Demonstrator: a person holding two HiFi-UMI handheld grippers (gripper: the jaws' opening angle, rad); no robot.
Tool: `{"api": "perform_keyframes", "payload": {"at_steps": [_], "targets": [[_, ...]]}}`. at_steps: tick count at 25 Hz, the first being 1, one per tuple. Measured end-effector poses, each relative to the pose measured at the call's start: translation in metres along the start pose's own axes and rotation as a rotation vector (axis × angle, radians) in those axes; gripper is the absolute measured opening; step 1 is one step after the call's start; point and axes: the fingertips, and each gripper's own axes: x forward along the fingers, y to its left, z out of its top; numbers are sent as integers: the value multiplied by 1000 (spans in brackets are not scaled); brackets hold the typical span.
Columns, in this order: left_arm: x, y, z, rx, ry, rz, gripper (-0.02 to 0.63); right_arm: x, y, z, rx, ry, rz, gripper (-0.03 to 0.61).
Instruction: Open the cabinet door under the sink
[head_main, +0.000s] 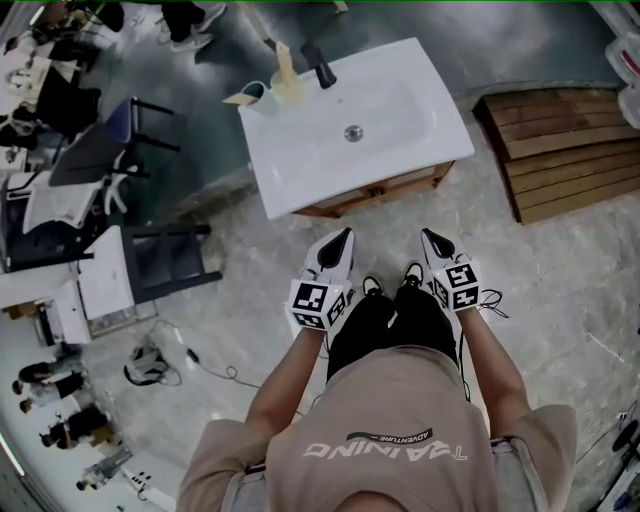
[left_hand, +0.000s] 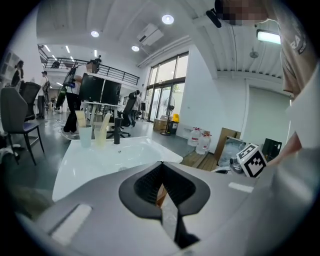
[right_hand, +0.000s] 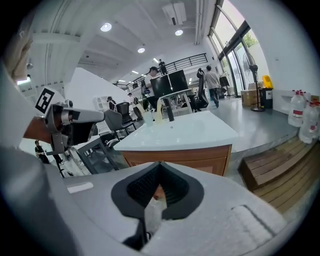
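Cabinet (head_main: 375, 190): wooden, under the white sink (head_main: 300, 175), door apparently closed, well ahead of both grippers.
Left gripper (head_main: 343, 238), right gripper (head_main: 430, 238): jaws clenched together, empty, side by side, aimed at the cabinet, probably approaching its door.

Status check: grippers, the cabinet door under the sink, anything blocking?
Both shut and empty: left gripper, right gripper, held short of the cabinet door. Door looks closed, untouched. Nothing seen in the path; wooden pallet off to the side.
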Motion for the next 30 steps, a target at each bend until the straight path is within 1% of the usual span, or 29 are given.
{"api": "perform_keyframes", "payload": {"at_steps": [5,8,11,15,16,20,23,25,27,28,30], "targets": [[17,16,-28,-40,23,-1,18,53,-6,-43,-4,80,20,2],[25,29,-56,-65,45,8,18,86,-7,-67,10,116,24,2],[33,38,-84,-86,73,16,18,120,-17,-86,58,135,0,2],[37,43,-119,-99,98,3,18,160,-33,-115,152,145,-41,5],[38,44,-129,-106,104,3,18,168,-37,-123,184,140,-49,28],[43,51,-164,-122,132,-3,18,202,-46,-146,341,84,-41,68],[47,60,-184,-128,148,-9,18,227,-55,-157,514,5,-30,114],[51,63,-195,-129,159,-23,18,237,-68,-162,647,-61,-47,123],[55,66,-202,-122,164,-35,18,244,-75,-166,747,-116,-54,124],[56,67,-204,-121,163,-38,18,247,-76,-167,787,-139,-45,124],[59,71,-208,-125,160,-40,18,253,-75,-165,869,-189,3,127]]}}
